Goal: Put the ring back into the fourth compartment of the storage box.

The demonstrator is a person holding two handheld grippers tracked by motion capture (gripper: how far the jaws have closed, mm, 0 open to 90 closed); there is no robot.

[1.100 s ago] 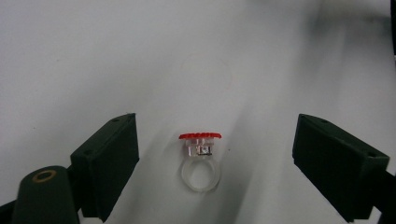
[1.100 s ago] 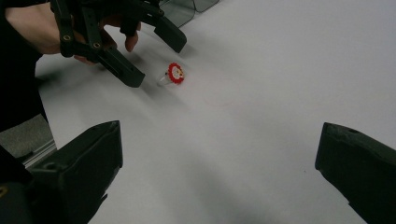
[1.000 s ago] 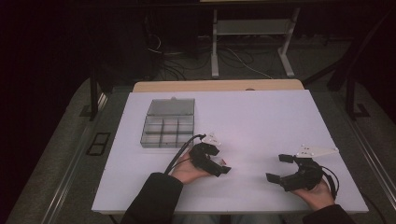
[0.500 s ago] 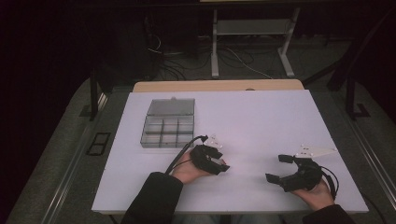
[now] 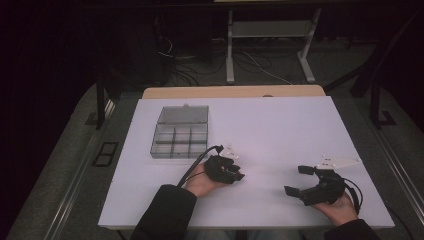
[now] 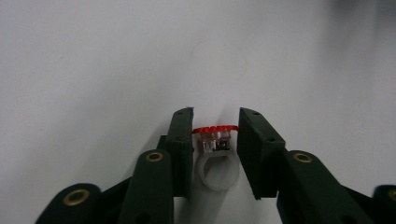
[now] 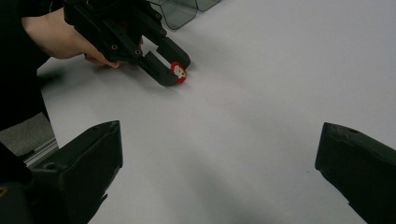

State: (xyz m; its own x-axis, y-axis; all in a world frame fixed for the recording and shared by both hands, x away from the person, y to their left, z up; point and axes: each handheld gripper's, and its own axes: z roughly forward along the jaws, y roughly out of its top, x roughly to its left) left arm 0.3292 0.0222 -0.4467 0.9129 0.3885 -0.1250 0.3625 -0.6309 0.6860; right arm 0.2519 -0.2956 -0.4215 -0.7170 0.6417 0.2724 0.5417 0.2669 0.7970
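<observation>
Left gripper (image 5: 239,175) sits near the front of the white table (image 5: 280,130), a bit left of the middle, and its jaws have just been closing on a small ring (image 6: 216,156). From the left gripper view you can see it pretty well: white plastic band, a clear bit on top and a red scalloped disc at the far end, wedged between the two pads so both look pressed against it. So yeah, it's pinching the ring, which looks to be right down at the tabletop. The right gripper view catches the same thing from the side, with the ring's red end poking out at the jaw tips of the left gripper (image 7: 173,70) and the person's left hand (image 7: 60,39) wrapped around the body behind it. Right gripper (image 5: 297,181) is over near the front right corner of the table, well apart from the left one, held in the right hand (image 5: 340,206). Its jaws are spread wide with just bare table between them, nothing held. Box (image 5: 180,132) with a clear lid flipped open and little square compartments sits further back on the left, just beyond the left gripper, not touching it. Can't tell what's in the compartments from here, too small.
</observation>
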